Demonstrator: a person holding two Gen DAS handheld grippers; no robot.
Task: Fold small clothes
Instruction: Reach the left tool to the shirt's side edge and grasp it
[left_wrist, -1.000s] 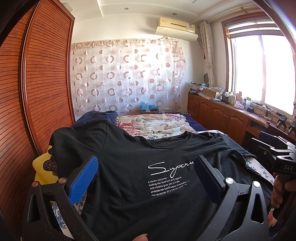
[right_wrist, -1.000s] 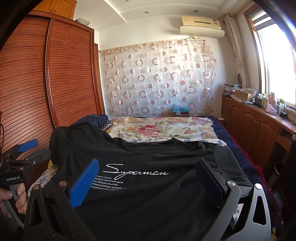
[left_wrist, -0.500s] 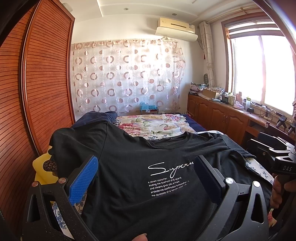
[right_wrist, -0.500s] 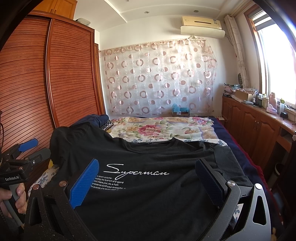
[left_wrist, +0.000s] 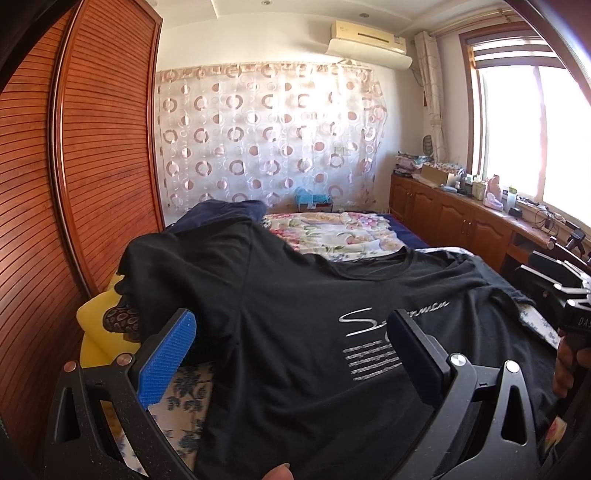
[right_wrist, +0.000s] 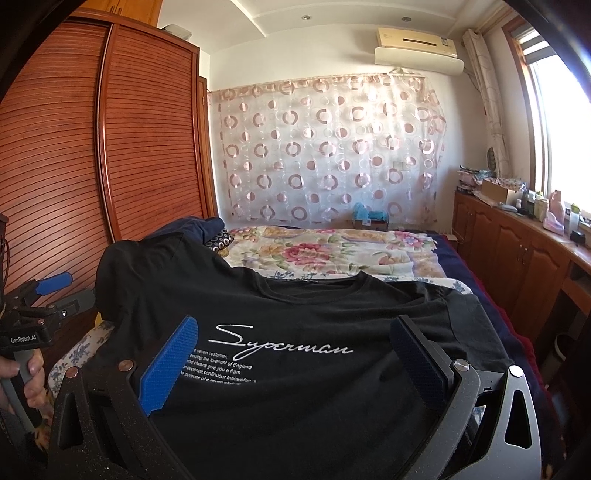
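My left gripper (left_wrist: 291, 354) hangs with jaws spread wide, gripping nothing, above the left half of the black T-shirt (left_wrist: 295, 332); my right gripper (right_wrist: 295, 356) is equally released over its printed chest. The shirt lies face up, spread across the near end of the bed (right_wrist: 498, 295), collar away from me. I judge the first fold is next: I'd pinch one sleeve and the hem on that side together, lift low, and carry them evenly toward the centreline. The bottom hem is cut off below both views. The left sleeve (left_wrist: 166, 266) drapes over something yellow (left_wrist: 92, 325) I can't identify. Beyond, a floral quilt (right_wrist: 332, 251).
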